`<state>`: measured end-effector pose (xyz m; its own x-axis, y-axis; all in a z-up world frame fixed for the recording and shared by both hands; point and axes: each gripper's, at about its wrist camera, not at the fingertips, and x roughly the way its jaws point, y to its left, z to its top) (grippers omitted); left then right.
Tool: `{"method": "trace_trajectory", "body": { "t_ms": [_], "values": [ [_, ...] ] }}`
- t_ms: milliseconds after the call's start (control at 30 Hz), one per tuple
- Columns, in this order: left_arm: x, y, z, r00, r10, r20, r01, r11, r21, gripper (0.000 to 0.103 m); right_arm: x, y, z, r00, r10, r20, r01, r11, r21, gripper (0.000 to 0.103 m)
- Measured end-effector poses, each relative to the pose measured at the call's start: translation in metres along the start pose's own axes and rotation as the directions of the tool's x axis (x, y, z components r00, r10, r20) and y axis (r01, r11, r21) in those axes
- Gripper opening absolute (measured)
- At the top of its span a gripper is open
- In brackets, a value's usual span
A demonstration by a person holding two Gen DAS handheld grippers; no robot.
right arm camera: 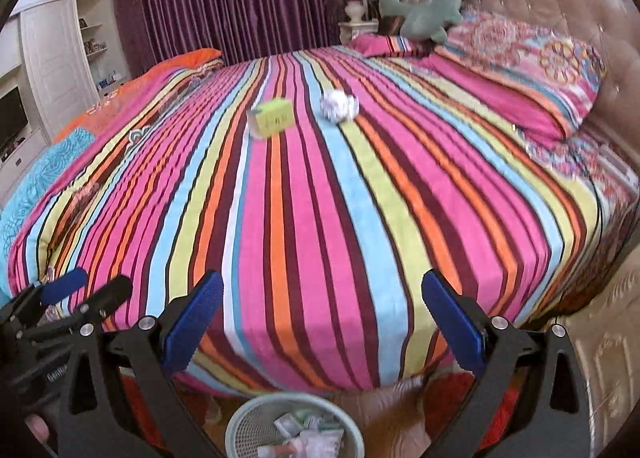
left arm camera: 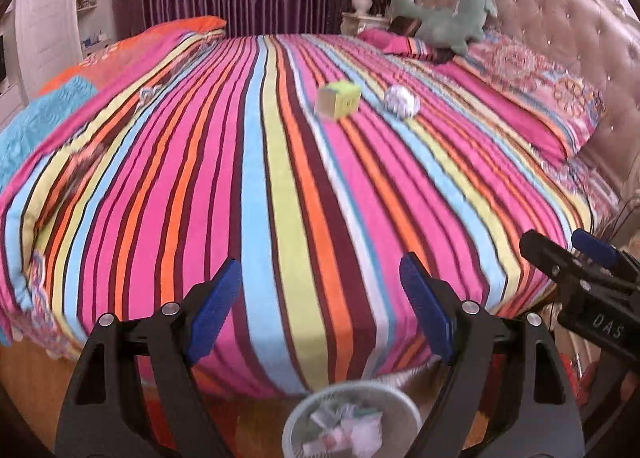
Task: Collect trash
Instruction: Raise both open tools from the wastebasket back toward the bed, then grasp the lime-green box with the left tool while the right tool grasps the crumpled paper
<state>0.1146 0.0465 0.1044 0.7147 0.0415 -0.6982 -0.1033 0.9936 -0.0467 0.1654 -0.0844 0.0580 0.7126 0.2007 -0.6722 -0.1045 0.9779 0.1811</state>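
L wrist view: I had the left gripper hanging over the near edge of the bed, jaws spread wide w/ nothing between them. I'd say that was because the waste basket sat on the floor right below, just past the mattress edge, so both hands parked above it. The basket already held a few crumpled white scraps. The right gripper poked in from the lower right, close beside mine; from this angle I couldn't tell how its jaws stood. Trash left on the striped cover: a yellow-green box and a crumpled paper ball, just beside each other, well apart from my fingers, toward the pillows. A green plush toy lay against the headboard; prob not trash.

R wrist view: right gripper was also released, pads far apart, empty, same hover above the waste basket. The left gripper showed at lower left. The box looked like light card w/ dark print on its yellow face, tilted a bit on the soft cover. The paper ball was white w/ dark flecks, loosely wadded, prob squashes easy. Both lay mid-bed, a long reach off.
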Motion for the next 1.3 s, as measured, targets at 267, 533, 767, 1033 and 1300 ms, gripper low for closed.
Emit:
{"method": "trace_trajectory", "body": {
  "t_ms": [267, 533, 767, 1033, 1300],
  "values": [
    [0.039, -0.002, 0.047, 1.000, -0.017, 0.009, 0.017, 1.000, 0.008, 0.079, 0.015, -0.003, 0.047, 0.999, -0.029, 0.027, 0.030, 0.999, -0.018, 0.095],
    [0.097, -0.008, 0.084, 0.999, -0.037, -0.009, 0.038, 0.998, 0.044, 0.079, 0.057, -0.005, 0.080, 0.997, -0.075, 0.019, 0.075, 0.996, -0.042, 0.095],
    [0.153, -0.007, 0.120, 0.999, -0.031, -0.016, 0.032, 0.997, 0.073, 0.079, 0.094, -0.018, 0.107, 0.997, -0.028, 0.067, 0.032, 0.998, -0.059, 0.095],
    [0.221, -0.006, 0.169, 0.998, -0.053, -0.028, 0.056, 0.988, 0.143, 0.079, 0.160, -0.027, 0.146, 0.999, 0.000, 0.035, 0.004, 0.991, -0.131, 0.095],
    [0.287, -0.005, 0.208, 0.993, -0.090, -0.070, 0.102, 0.978, 0.181, 0.079, 0.235, -0.027, 0.186, 0.998, 0.037, -0.041, -0.041, 0.992, -0.119, 0.095]
  ]
}}
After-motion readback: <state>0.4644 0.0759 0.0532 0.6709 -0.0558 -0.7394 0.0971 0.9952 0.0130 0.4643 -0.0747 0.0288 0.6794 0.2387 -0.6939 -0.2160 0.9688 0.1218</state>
